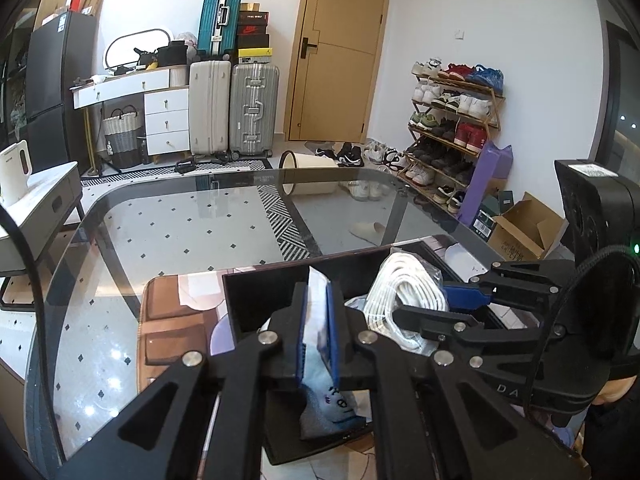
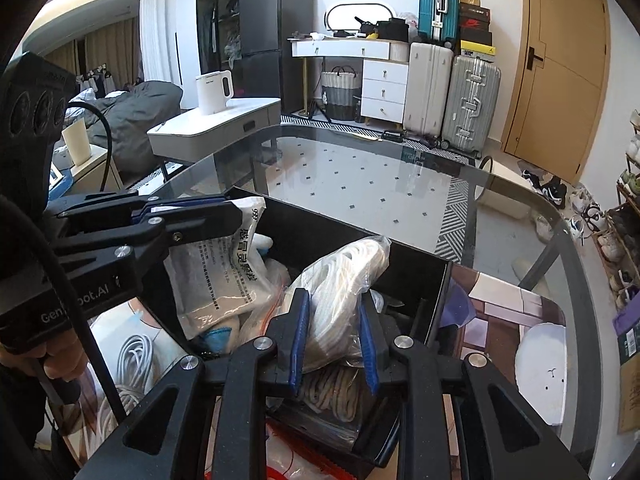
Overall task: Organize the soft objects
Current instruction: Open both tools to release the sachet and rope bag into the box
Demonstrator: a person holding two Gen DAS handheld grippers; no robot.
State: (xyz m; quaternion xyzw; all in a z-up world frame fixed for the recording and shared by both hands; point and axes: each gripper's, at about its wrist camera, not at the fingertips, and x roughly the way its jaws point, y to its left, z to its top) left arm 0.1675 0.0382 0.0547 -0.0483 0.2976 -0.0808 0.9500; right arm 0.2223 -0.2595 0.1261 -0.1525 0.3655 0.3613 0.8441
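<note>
A black open box (image 1: 276, 271) (image 2: 416, 280) stands on a glass table. My left gripper (image 1: 318, 308) (image 2: 233, 210) is shut on a flat white pouch (image 1: 318, 280) (image 2: 224, 276) with printed text, held upright over the box's left part. My right gripper (image 2: 333, 300) (image 1: 420, 302) is shut on a clear bag of coiled white rope (image 2: 352, 264) (image 1: 404, 280), over the box's right part. Beneath them in the box lie a blue-grey sock (image 1: 328, 404), a greyish rope coil (image 2: 332, 392) and other bagged soft things.
The box rests on a printed mat (image 1: 172, 312) on the glass table (image 2: 360, 176). A white cable coil (image 2: 132, 356) lies left of the box, a white rounded object (image 2: 540, 368) to its right. A hand (image 2: 48, 360) grips the left tool.
</note>
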